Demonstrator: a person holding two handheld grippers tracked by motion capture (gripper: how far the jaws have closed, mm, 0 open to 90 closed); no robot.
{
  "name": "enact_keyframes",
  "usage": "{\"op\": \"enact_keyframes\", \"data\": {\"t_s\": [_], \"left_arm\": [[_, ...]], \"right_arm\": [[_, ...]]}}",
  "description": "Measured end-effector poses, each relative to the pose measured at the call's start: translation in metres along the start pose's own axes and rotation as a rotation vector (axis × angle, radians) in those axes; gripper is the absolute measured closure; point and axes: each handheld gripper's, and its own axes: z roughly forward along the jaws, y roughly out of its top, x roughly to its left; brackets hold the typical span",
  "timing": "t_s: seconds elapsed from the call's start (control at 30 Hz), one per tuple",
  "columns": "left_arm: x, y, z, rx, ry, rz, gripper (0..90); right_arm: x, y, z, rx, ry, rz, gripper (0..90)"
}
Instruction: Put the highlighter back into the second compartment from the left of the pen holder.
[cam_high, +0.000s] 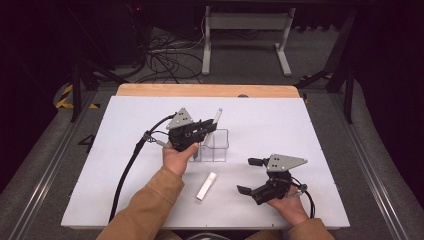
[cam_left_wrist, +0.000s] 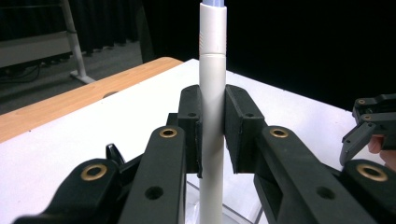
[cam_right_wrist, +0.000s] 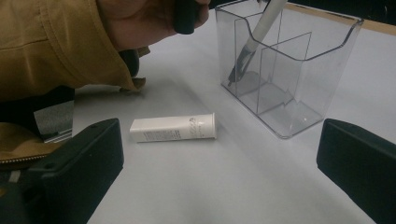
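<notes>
A slim white stick (cam_left_wrist: 212, 93) with a bluish top stands upright, and my left gripper (cam_left_wrist: 213, 126) is shut on its middle. In the high view my left gripper (cam_high: 212, 125) holds the stick (cam_high: 218, 114) over the clear divided box (cam_high: 216, 147). The stick's dark tapered lower end (cam_right_wrist: 239, 67) reaches down into a back compartment of the box (cam_right_wrist: 303, 70), near its floor. A short white tube (cam_high: 206, 186) lies flat on the table in front of the box. My right gripper (cam_high: 247, 176) rests open at the front right, its jaws spread wide, facing the tube (cam_right_wrist: 173, 128).
The white board (cam_high: 300, 130) covers a wooden table whose bare far edge (cam_high: 207, 90) shows. The left hand and its tan sleeve (cam_right_wrist: 51, 42) lie just left of the box. Cables (cam_high: 125, 175) trail from both grippers. A table frame and wires stand on the floor beyond.
</notes>
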Motion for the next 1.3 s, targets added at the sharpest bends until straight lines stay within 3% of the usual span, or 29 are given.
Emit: {"op": "enact_keyframes", "data": {"t_s": [0.33, 0.67, 0.83, 1.0, 1.17, 1.3], "left_arm": [[0.0, -0.008, 0.002, 0.031, -0.017, -0.006, 78.0], [-0.005, -0.009, 0.0, 0.059, -0.018, 0.034, 76.9], [-0.01, -0.004, -0.009, 0.068, 0.011, 0.068, 50.9], [-0.017, 0.002, -0.026, 0.061, 0.032, 0.089, 34.8], [-0.023, 0.009, -0.047, 0.052, 0.052, 0.093, 25.1], [-0.027, 0.014, -0.061, 0.057, 0.061, 0.098, 21.2]], "right_arm": [[0.0, 0.0, 0.001, 0.003, 0.002, -0.002, 0.9], [0.0, 0.0, 0.0, 0.002, -0.002, -0.001, 0.9], [0.0, 0.0, 0.0, 0.0, -0.008, -0.002, 0.9], [-0.001, 0.001, -0.004, -0.022, -0.035, 0.003, 1.8], [-0.003, 0.002, -0.009, -0.057, -0.084, 0.008, 2.7], [-0.004, 0.003, -0.008, -0.06, -0.09, 0.006, 2.7]]}}
